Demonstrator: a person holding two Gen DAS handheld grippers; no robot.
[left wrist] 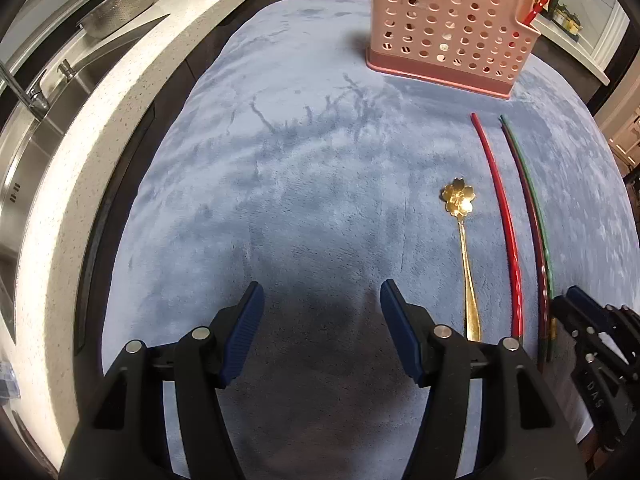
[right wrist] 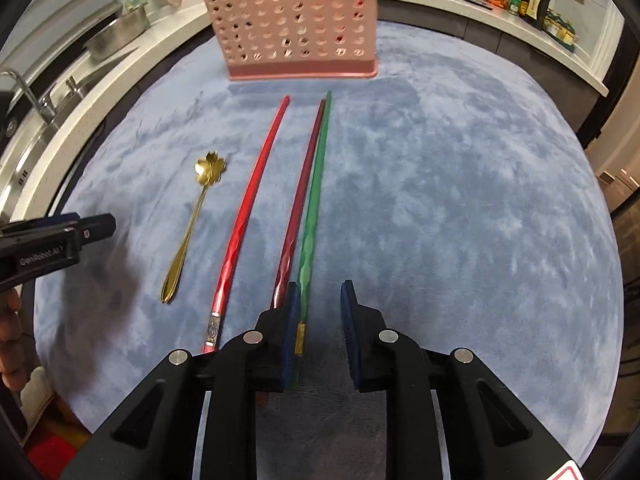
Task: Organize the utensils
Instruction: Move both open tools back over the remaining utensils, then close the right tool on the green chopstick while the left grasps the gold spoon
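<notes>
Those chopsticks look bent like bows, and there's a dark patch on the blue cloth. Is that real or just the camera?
Left wrist view: the fisheye lens bows the red chopstick and the countertop; the dark patch on the blue cloth is shadow under the left gripper. Right wrist view: the chopstick looks much straighter, and the golden spoon glints under the light.

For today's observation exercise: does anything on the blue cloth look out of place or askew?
Nothing is spilled or damaged. The gold flower-bowled spoon and the bright red, dark red and green chopsticks lie loose before the pink perforated plastic caddy.
</notes>
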